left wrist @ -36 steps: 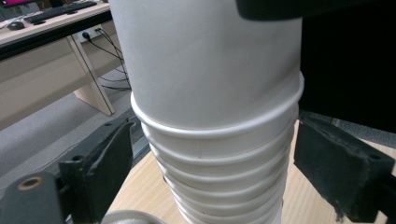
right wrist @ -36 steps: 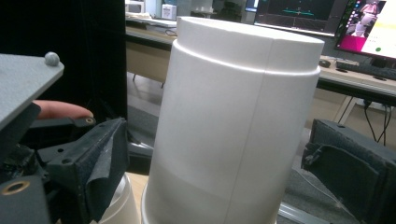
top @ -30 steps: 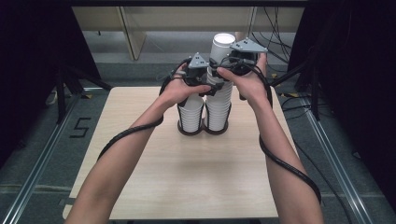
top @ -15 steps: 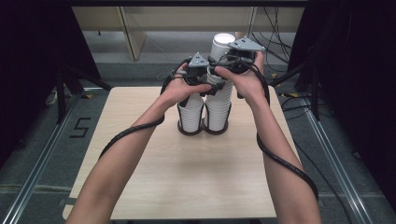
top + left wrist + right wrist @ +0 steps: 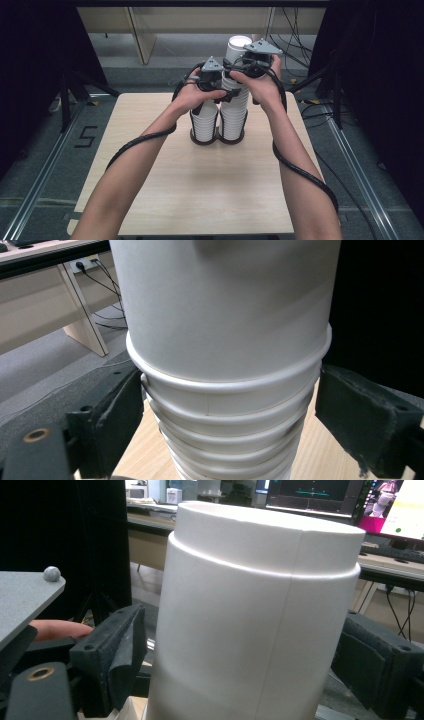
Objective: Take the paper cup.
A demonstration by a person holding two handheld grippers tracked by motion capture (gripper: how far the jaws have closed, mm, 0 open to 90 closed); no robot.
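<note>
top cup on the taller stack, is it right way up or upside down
Upside down. The top cup shows its closed, recessed base uppermost in the right gripper view, and it widens downward onto the taller stack.

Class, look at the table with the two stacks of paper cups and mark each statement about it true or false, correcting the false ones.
1. Two stacks of white paper cups stand side by side on the table. True: the left stack and the taller right stack stand on a wooden table.
2. The cups stand mouth up. False: they are upside down, rims downward.
3. The right gripper has the top cup between its jaws. True.
4. The left gripper is at the bottom of the shorter stack. False: its jaws flank the taller stack high up.
5. Both stacks are equally tall. False: the right stack is taller.
</note>
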